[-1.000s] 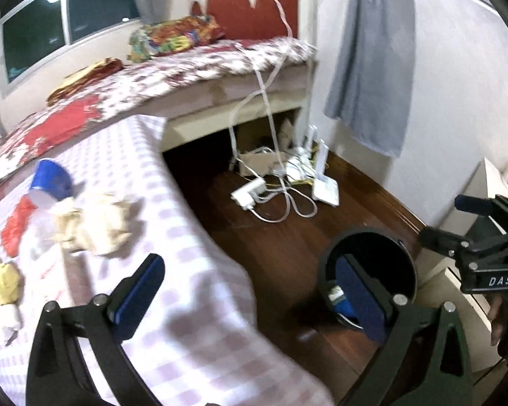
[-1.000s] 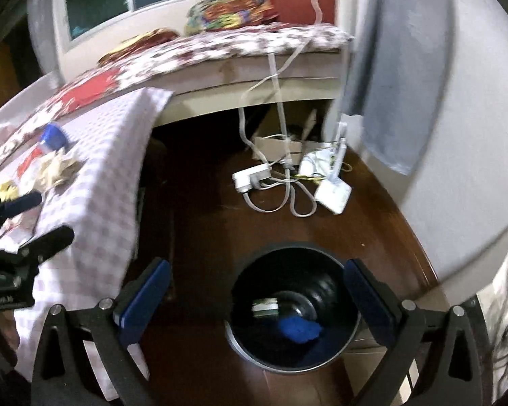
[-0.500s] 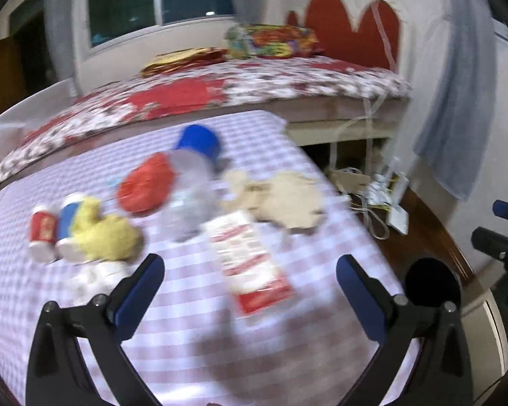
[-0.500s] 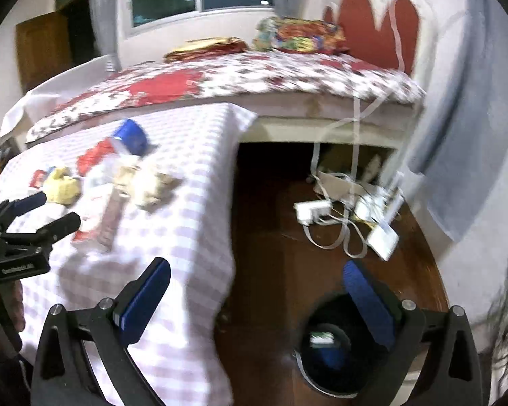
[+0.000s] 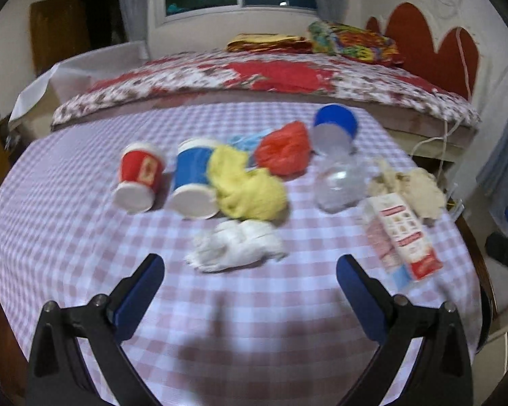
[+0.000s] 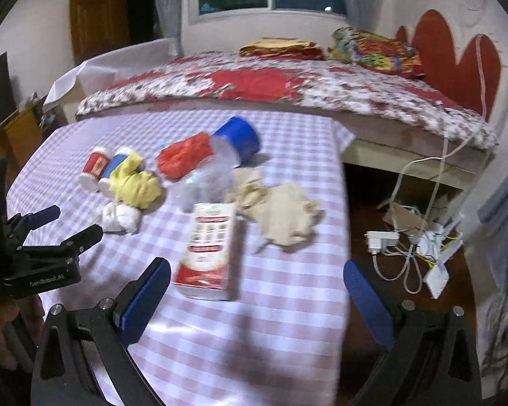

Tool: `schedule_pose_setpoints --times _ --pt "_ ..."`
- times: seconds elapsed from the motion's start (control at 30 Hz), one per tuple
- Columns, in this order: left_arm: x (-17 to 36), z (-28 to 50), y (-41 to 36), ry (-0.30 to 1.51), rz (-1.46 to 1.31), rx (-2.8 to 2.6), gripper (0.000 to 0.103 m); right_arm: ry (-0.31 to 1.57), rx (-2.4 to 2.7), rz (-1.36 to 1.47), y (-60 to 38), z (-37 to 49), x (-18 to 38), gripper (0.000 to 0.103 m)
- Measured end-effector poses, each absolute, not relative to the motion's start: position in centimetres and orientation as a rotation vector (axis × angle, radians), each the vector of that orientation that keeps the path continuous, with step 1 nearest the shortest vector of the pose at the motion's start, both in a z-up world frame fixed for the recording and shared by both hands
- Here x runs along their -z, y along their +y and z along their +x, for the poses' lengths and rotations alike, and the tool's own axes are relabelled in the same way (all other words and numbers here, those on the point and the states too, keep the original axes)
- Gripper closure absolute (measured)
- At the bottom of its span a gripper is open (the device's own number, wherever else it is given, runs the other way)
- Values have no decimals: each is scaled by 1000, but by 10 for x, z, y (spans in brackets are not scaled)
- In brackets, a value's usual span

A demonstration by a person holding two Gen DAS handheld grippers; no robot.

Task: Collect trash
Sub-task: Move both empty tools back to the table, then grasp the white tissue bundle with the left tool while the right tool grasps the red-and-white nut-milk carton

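Observation:
Trash lies on a table with a pink checked cloth [image 5: 254, 321]: a red paper cup [image 5: 137, 181] and a blue paper cup [image 5: 194, 181] on their sides, yellow crumpled paper [image 5: 247, 187], a white tissue wad [image 5: 235, 250], a red crumpled bag [image 5: 282, 152], a clear jar with a blue lid [image 5: 335, 155], beige crumpled paper [image 5: 411, 191] and a red-and-white carton [image 5: 401, 240]. My left gripper [image 5: 250, 291] hovers open just short of the tissue wad. My right gripper [image 6: 257, 294] is open above the carton [image 6: 210, 250], near the table's right edge.
A bed with a floral cover [image 5: 271, 77] runs behind the table. To the right on the wooden floor lie white power strips and cables [image 6: 413, 243]. The left gripper body and a hand [image 6: 3, 331] show at the left of the right wrist view.
Both grippers swung left, away from the black bin on the floor, and now face the table. The left one has come in closer to the trash. Both stayed open and empty.

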State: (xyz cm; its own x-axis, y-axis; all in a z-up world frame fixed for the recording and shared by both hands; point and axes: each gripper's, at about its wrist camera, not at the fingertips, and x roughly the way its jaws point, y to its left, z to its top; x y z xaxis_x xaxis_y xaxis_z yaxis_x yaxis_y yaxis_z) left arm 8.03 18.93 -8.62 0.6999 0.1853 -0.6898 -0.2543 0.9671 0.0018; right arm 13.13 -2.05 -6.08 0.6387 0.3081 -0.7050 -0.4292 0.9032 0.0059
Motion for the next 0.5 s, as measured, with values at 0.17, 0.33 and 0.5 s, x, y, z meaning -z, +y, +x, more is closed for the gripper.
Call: schedule_pose_setpoints --times 0.17,0.33,0.5 --pt "100 82 207 795 -124 -244 1 825 -446 -207 12 139 82 8" --pt "111 89 218 824 -157 -226 2 869 -438 -216 25 149 98 10" --pt "115 105 219 838 -165 -208 2 897 -425 -222 30 163 108 12"
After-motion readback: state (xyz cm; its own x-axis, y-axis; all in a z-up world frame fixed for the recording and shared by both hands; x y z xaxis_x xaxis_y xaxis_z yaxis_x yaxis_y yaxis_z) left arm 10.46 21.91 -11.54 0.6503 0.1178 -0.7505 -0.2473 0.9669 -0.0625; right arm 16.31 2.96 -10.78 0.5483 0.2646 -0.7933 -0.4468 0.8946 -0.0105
